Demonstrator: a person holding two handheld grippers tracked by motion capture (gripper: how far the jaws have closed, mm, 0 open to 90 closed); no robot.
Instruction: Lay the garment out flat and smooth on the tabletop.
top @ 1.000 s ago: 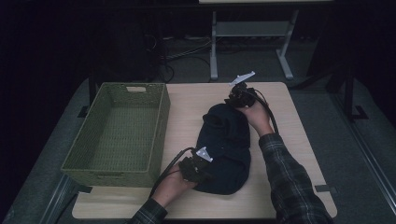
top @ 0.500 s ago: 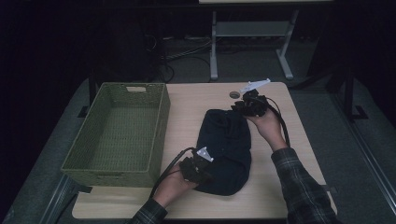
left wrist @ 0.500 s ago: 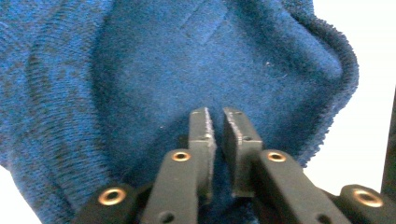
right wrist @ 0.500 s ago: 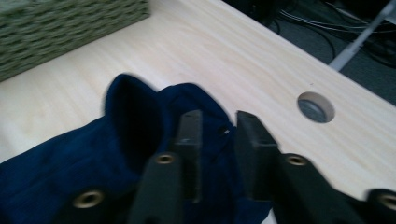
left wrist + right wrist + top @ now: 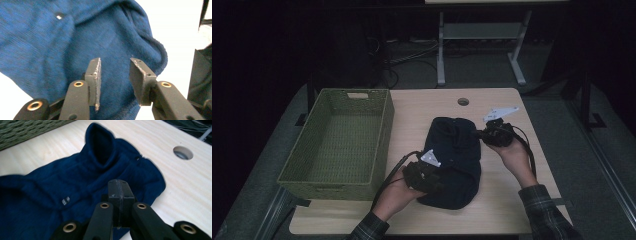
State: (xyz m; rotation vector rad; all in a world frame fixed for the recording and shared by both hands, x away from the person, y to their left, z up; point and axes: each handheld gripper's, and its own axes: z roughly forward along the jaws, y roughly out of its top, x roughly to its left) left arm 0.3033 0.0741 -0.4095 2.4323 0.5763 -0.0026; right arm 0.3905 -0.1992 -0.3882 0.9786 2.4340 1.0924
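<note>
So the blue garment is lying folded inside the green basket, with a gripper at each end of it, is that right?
Not quite. The blue garment lies on the table beside the green basket, as the high view shows. The left gripper and right gripper are indeed at its two ends.

Dark blue knit garment (image 5: 455,160), folded into a thick oblong bundle, long axis running 12 to 6 o'clock, flat on the tabletop right of centre. Upright collar-like fold (image 5: 100,143) stands open at its 12 o'clock end. Small pale tag (image 5: 65,200) on the upper surface.
</note>
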